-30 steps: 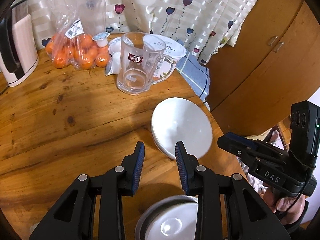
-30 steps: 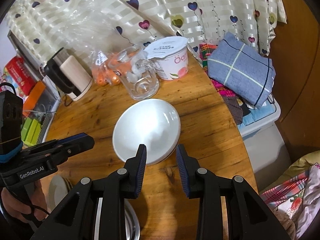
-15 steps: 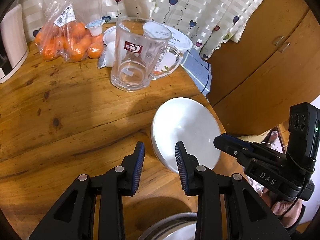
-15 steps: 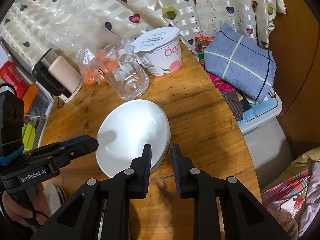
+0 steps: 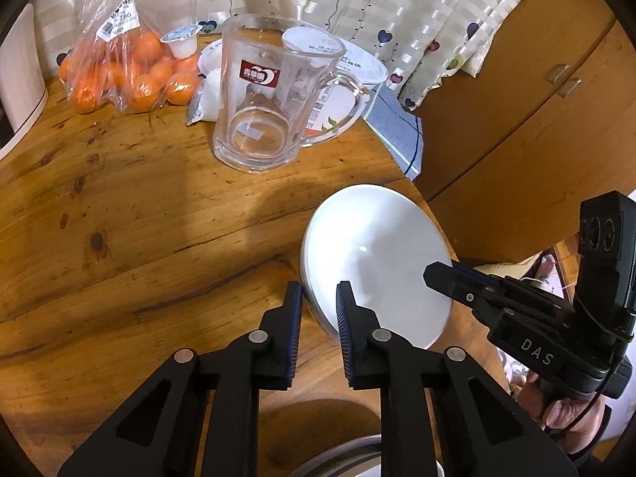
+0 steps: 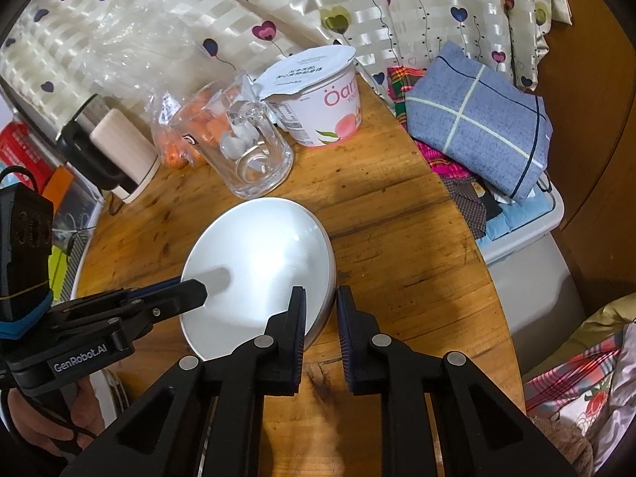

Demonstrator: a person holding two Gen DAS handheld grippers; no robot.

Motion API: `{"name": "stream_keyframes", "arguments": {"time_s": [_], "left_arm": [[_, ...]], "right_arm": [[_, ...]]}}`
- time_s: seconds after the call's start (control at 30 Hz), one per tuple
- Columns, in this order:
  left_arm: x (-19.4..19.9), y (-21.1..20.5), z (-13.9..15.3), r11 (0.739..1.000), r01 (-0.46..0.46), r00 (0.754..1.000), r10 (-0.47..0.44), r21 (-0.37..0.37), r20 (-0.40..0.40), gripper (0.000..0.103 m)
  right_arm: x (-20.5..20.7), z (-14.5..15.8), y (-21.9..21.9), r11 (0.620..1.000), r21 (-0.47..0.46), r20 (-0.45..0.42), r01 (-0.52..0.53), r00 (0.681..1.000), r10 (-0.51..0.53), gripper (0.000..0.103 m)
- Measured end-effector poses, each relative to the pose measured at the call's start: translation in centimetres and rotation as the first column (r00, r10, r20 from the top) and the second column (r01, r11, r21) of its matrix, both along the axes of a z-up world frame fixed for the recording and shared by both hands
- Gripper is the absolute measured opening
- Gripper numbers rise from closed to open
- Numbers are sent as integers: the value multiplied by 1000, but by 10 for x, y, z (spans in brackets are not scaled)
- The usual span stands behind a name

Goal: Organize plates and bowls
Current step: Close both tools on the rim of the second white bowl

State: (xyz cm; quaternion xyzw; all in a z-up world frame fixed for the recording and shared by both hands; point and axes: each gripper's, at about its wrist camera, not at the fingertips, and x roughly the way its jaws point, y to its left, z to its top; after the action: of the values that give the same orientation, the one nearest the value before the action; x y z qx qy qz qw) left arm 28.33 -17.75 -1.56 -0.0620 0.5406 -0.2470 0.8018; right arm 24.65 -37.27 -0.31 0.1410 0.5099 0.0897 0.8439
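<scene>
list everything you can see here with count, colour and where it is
white bowls: one stack, number unclear, white, near the table's right edge
plate: one, grey-rimmed, bottom edge, under the left gripper
glass mug: one, clear, behind the bowls
yogurt tub: one, white and pink, behind the mug
bag of oranges: one, orange, back left
small sealed cup: one, white, by the oranges
kettle: one, cream and black, far left
folded cloth: one, blue check, off the table's right
table: one, brown wood
left gripper: black, jaws just been closing, stack's rim between them
right gripper: black, likewise, opposite rim
</scene>
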Motion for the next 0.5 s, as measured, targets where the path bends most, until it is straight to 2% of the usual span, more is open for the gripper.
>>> {"name": "stream_keyframes", "arguments": {"time_s": [0.5], "left_arm": [[1, -1, -2, 1000, 3, 1000, -3, 7, 3, 17]], "right_arm": [[5, -7, 1, 1000, -17, -12, -5, 1000, 5, 17]]}}
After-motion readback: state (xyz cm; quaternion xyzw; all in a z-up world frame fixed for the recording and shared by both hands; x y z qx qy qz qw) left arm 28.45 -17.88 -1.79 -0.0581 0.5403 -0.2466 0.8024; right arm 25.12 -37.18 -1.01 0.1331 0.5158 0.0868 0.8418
